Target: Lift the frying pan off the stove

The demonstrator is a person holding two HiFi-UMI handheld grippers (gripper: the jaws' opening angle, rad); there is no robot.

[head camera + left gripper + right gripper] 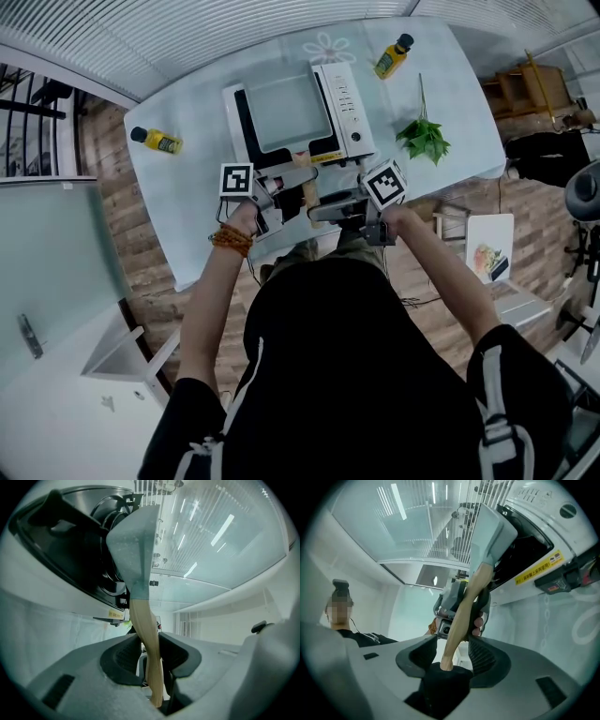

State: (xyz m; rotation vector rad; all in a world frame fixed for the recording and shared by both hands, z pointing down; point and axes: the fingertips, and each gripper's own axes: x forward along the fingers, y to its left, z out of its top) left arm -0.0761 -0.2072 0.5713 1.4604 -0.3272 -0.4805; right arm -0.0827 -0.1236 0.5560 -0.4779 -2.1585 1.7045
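The bench (178,178) carries a white stove (349,105), and the frying pan (286,112) sits on it, just ahead of both sets of fingers. Its wooden handle (146,639) reaches back between them. The left gripper (150,654) grasps the handle, fingers clenched on the wood. The right gripper (452,651) is released, its fingers (487,657) standing apart either side of the handle's end.

Pan (286,112) on stove (345,108), mid surface (183,202). Bottle (157,141) left of stove, second bottle (393,56) behind its right side, leafy sprig (424,139) right of stove.
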